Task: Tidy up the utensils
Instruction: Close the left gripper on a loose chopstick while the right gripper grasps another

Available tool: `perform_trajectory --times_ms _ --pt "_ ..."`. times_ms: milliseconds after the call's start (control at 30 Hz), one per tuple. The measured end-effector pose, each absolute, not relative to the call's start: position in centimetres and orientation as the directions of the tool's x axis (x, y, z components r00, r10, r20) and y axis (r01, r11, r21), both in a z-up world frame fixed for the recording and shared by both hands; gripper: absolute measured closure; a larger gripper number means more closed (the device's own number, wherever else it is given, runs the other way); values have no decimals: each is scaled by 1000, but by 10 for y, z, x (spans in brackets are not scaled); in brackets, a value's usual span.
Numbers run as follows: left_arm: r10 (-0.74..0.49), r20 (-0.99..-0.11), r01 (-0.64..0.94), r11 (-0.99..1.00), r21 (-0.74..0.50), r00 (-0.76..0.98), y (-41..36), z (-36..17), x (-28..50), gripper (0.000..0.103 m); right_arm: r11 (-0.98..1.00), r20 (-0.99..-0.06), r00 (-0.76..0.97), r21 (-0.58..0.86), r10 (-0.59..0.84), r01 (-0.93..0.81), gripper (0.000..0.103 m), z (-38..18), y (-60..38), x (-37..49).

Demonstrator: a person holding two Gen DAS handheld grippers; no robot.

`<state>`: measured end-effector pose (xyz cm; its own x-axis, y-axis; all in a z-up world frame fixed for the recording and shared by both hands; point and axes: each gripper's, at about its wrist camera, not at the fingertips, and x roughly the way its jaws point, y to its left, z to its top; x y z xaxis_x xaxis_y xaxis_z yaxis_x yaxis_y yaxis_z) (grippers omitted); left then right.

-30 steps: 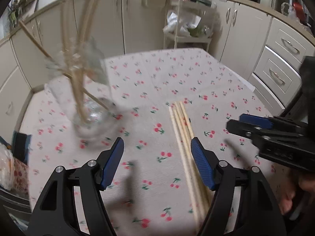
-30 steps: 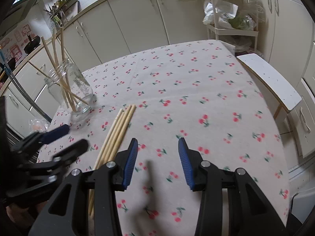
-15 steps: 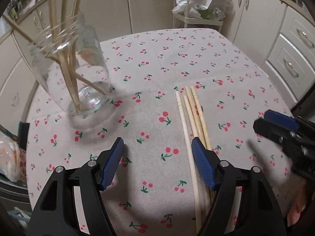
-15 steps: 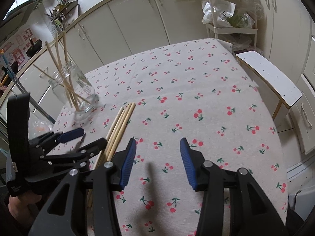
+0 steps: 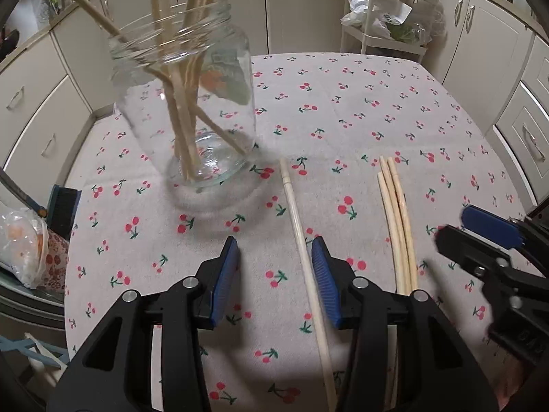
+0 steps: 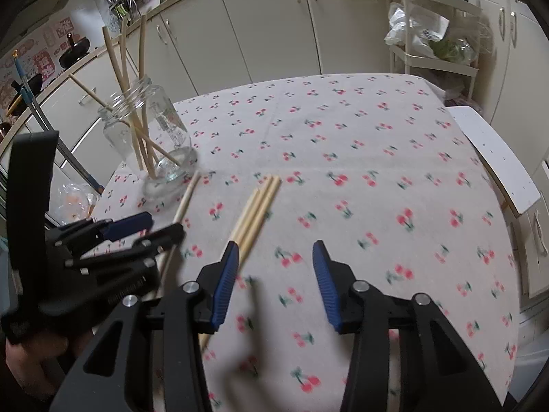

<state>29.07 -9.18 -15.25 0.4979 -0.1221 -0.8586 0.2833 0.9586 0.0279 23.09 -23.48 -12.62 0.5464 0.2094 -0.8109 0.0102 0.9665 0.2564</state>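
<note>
Left wrist view: the left hand-held gripper (image 5: 274, 264) points steeply down at the counter (image 5: 343, 110), which wears a cloth printed with red cherries. Its jaws are closing, not yet clenched; a single chopstick (image 5: 298, 226) lies on the cloth between the blue pads (image 5: 324, 274), close to the right-hand pad but not pressed by either. This stick is pale wood, long and thin, its far tip just beside the base of a clear glass jar (image 5: 206, 116). The jar stands upright on the counter and holds several more wooden chopsticks (image 5: 182, 116) that lean apart and stick out well above its rim. To the right of the single stick, apart from it, three chopsticks (image 5: 398, 213) lie bundled side by side, touching one another. The right hand-held gripper (image 5: 480, 237) enters from the right edge, near that bundle.

Right wrist view: the right hand-held gripper (image 6: 274, 267) tilts down over the cloth, jaws parted and grasping nothing. The three bundled chopsticks (image 6: 257, 209) run beneath its left pad, lying flat on the counter. The left hand-held gripper (image 6: 151, 230) shows at the left, held in a hand (image 6: 31, 367), straddling the single chopstick (image 6: 187, 195). The jar (image 6: 151, 134) stands beyond, at the counter's far left.
</note>
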Motion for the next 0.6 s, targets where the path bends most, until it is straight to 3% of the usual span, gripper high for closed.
perform_trajectory --times_ms 400,600 --pt "-148 -852 291 957 6 503 -87 -153 288 58 987 -858 489 158 155 -36 65 -138 -215 257" --pt "-151 -852 290 957 1 501 -89 -153 288 56 993 -885 459 28 79 -118 66 -136 -206 258"
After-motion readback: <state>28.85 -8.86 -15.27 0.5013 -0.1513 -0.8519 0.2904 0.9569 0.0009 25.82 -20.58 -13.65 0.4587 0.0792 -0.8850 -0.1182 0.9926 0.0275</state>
